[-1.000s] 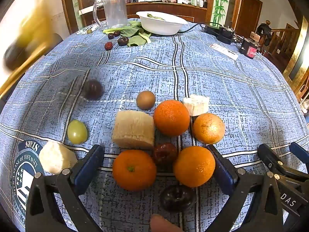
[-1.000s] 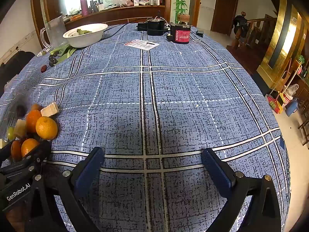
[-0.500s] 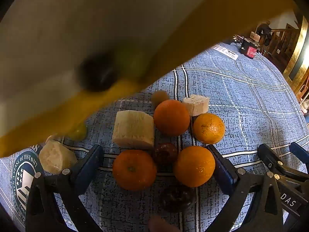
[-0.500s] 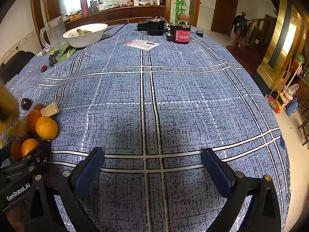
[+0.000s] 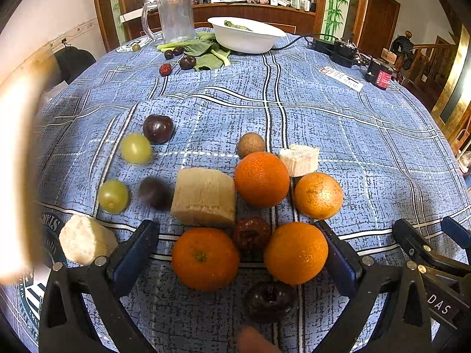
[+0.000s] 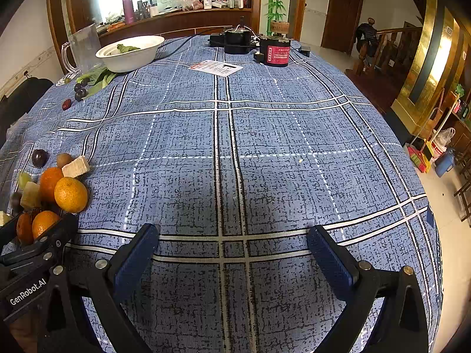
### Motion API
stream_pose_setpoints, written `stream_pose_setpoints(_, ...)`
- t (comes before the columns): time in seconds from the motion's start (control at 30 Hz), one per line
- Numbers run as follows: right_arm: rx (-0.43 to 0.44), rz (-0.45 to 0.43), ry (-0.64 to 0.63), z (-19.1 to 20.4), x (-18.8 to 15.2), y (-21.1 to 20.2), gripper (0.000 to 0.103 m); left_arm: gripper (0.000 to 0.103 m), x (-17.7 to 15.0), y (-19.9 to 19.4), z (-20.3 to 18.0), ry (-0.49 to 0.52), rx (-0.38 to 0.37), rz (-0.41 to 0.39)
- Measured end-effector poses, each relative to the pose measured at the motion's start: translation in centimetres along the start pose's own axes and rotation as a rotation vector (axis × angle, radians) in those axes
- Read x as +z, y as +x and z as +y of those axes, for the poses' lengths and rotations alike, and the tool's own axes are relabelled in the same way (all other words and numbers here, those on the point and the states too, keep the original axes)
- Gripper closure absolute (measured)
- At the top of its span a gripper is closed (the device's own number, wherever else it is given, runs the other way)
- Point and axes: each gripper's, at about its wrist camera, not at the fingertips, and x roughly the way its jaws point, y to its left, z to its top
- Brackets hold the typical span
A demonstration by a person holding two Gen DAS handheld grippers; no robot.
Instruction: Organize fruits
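In the left wrist view a cluster of fruit lies on the blue checked tablecloth (image 5: 338, 123). Several oranges (image 5: 261, 179) sit around a red date (image 5: 251, 234), with a dark plum (image 5: 270, 301), pale cut chunks (image 5: 203, 197), a brown longan (image 5: 250, 144), two green grapes (image 5: 136, 148) and dark plums (image 5: 158, 128). My left gripper (image 5: 240, 250) is open, its jaws wide on either side of the two nearest oranges. My right gripper (image 6: 232, 253) is open and empty over bare cloth. The fruit cluster (image 6: 70, 194) shows at the right wrist view's left edge.
A white bowl (image 5: 247, 33) with greens, a glass mug (image 5: 175, 16), leaves and small dark fruits (image 5: 188, 61) stand at the far side. Black and red devices (image 6: 278, 51) and a paper card (image 6: 217, 67) lie far right. A blurred pale object (image 5: 17, 176) fills the left edge.
A blurred yellow-white object swept across the left wrist view and off to the left. A second green grape and a blurred dark plum now lie left of the cluster. Both grippers stayed still.
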Motion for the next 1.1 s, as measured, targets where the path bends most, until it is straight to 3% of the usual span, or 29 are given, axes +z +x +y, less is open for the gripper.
stream_pose_setpoints(0.57, 0.000, 0.001, 0.001, 0.0, 0.0, 0.0, 0.001, 0.000, 0.0, 0.1, -0.2, -0.002, 0.006, 0.003)
stream_pose_setpoints(0.73, 0.006, 0.089, 0.013, -0.3, 0.9, 0.2, 0.001, 0.000, -0.1, -0.3, 0.2, 0.058, -0.042, 0.048)
stream_pose_setpoints(0.83, -0.009, 0.054, 0.027, -0.2, 0.7, 0.2, 0.001, 0.001, -1.0, -1.3, 0.5, 0.085, -0.094, 0.060)
stream_pose_setpoints(0.9, -0.006, 0.059, 0.022, -0.2, 0.8, 0.2, 0.001, 0.009, -1.6, -2.9, 1.0, 0.076, -0.148, 0.037)
stream_pose_setpoints(0.97, -0.025, 0.042, 0.046, -0.4, 0.4, -0.7, 0.001, 0.009, -2.0, -5.5, 1.9, 0.067, -0.161, -0.030)
stream_pose_setpoints(1.1, -0.003, -0.127, 0.062, 0.5, -0.6, -6.4, 0.001, 0.009, -3.0, -11.5, 4.3, 0.045, -0.148, -0.214)
